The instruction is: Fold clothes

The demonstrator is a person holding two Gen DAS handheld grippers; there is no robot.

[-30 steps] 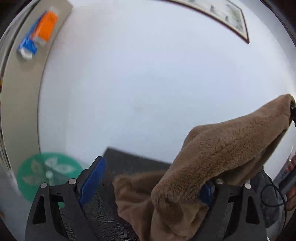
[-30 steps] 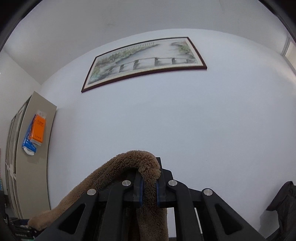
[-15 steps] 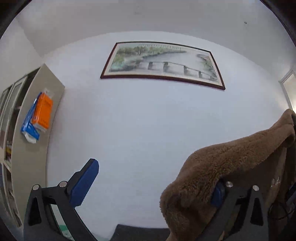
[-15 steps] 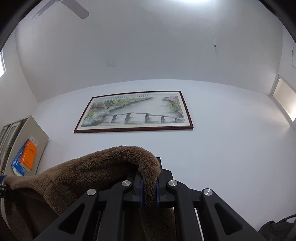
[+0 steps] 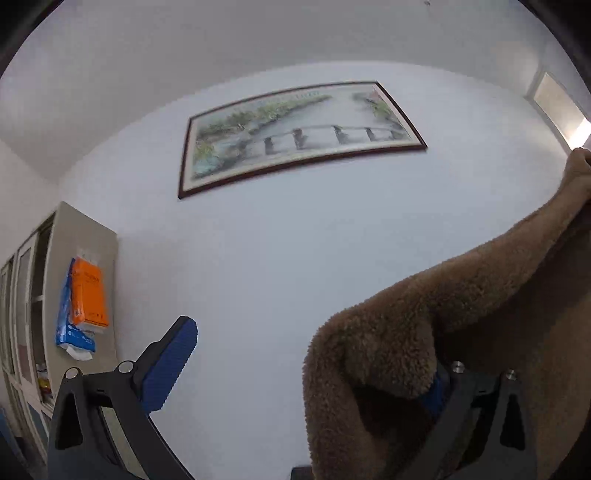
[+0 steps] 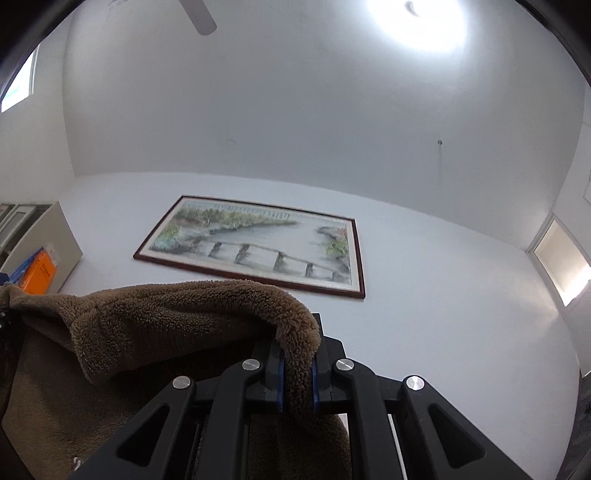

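**A:** What do we have in our hands?

**B:** We hold a thick brown fleece garment (image 6: 177, 317) up in the air between two black two-finger grippers with blue pads. The right gripper (image 6: 297, 369) has its jaws clamped tight on a fold of the fleece, which bulges over the top of the pads and runs off to the left of that view.

**A:** And the left gripper?

**B:** The left gripper (image 5: 306, 373) has its jaws spread wide. They have just been opening. The fleece drapes over the right-hand finger and hides most of its pad, while the left-hand finger (image 5: 168, 365) stands bare and well apart from the cloth. So nothing is pinched there; the garment only hangs on one finger.

**A:** Where does the garment go from there?

**B:** In the left view its upper edge climbs to the right edge of the picture. Below that edge the cloth hangs down in a loose brown sheet. We cannot see what lies under it.

**A:** What is behind?

**B:** Both grippers point upward at a white wall (image 5: 295, 258). On it hangs a wide landscape painting in a dark red frame (image 6: 255, 247), showing a river and a low bridge. To the left stands a pale grey cabinet (image 5: 81, 266) with an orange and blue packet (image 5: 83, 306) fixed to its side. In the right view a bright ceiling light (image 6: 421, 22) glows above.
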